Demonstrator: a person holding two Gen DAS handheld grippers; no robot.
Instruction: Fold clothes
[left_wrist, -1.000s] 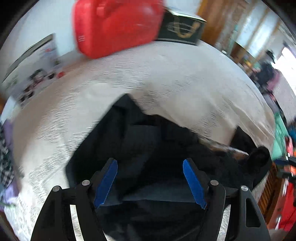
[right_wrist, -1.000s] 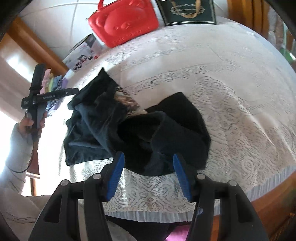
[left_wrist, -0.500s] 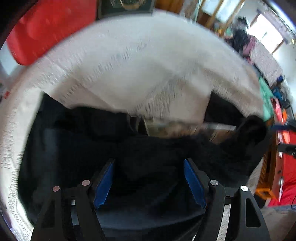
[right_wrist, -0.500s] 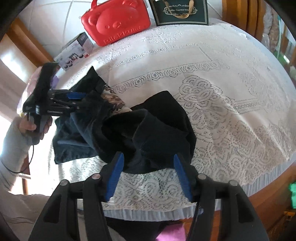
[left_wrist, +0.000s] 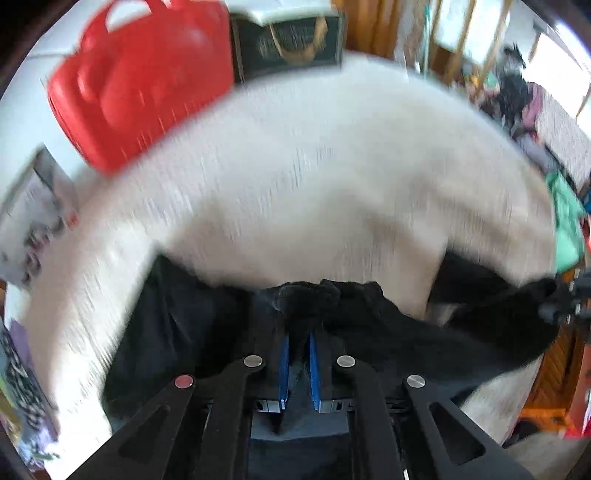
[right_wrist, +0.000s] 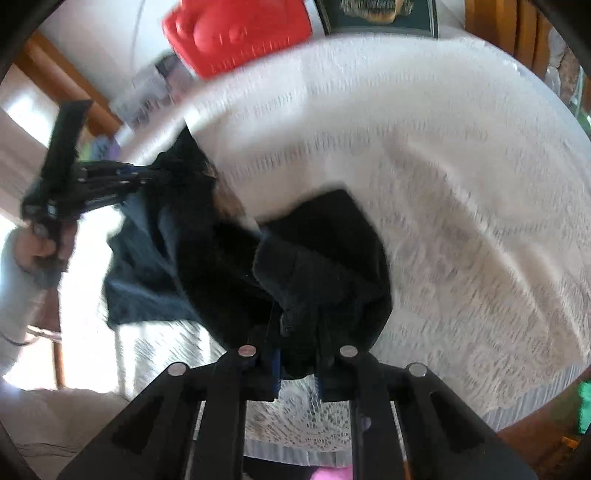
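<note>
A crumpled black garment lies on the white lace tablecloth. My left gripper is shut on a bunched fold of it at the garment's far edge; the blue pads stand nearly together. My right gripper is shut on the near right corner of the same garment, with cloth bulging out between the fingers. In the right wrist view the left gripper shows at the left, held by a hand, clamped on the cloth's far corner. Both views are motion-blurred.
A red plastic case and a dark green gift bag stand at the table's far edge. A printed box lies at the left. The table's wooden rim is near right. Clutter fills the room beyond.
Both grippers were open over the garment; each has now closed on a bunch of cloth. The left one moved in from the left to the garment's far corner.
</note>
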